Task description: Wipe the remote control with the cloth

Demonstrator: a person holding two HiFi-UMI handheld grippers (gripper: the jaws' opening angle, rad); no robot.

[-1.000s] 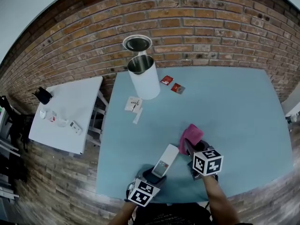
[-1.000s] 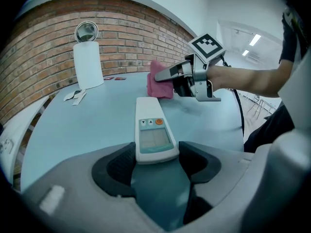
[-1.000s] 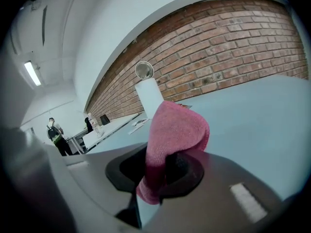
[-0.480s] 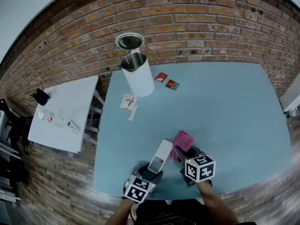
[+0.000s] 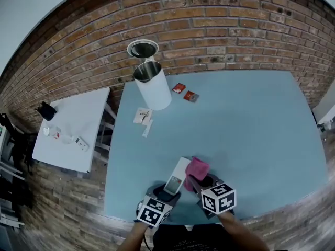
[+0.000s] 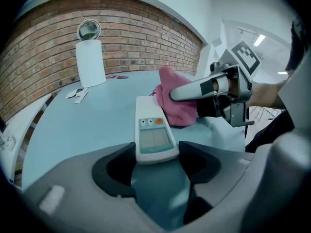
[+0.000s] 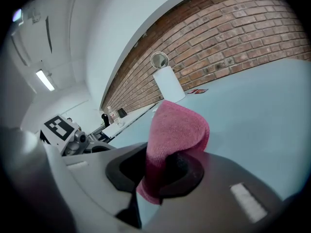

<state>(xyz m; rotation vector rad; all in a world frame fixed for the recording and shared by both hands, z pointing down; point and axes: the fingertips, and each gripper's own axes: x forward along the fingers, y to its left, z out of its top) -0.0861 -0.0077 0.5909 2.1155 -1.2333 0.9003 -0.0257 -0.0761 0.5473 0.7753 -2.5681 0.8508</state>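
A white remote control (image 5: 176,177) with a small screen and an orange button lies on the blue table (image 5: 251,129), its near end between the jaws of my left gripper (image 5: 166,193), which is shut on it. In the left gripper view the remote control (image 6: 153,134) reaches away from the left gripper (image 6: 155,160). My right gripper (image 5: 201,183) is shut on a folded pink cloth (image 5: 197,168). The cloth's edge meets the remote's right side. In the right gripper view the cloth (image 7: 177,127) stands up out of the right gripper (image 7: 163,171). The left gripper view also shows the cloth (image 6: 176,103) beside the remote.
A white cylindrical canister (image 5: 153,87) with its round lid (image 5: 142,48) tipped open stands at the table's far left. Two red packets (image 5: 185,91) and paper slips (image 5: 145,116) lie near it. A white side table (image 5: 78,114) with small items stands to the left. A brick wall is behind.
My right gripper has carried the pink cloth leftwards to the remote's side. The left gripper has kept hold of the remote in the same place.
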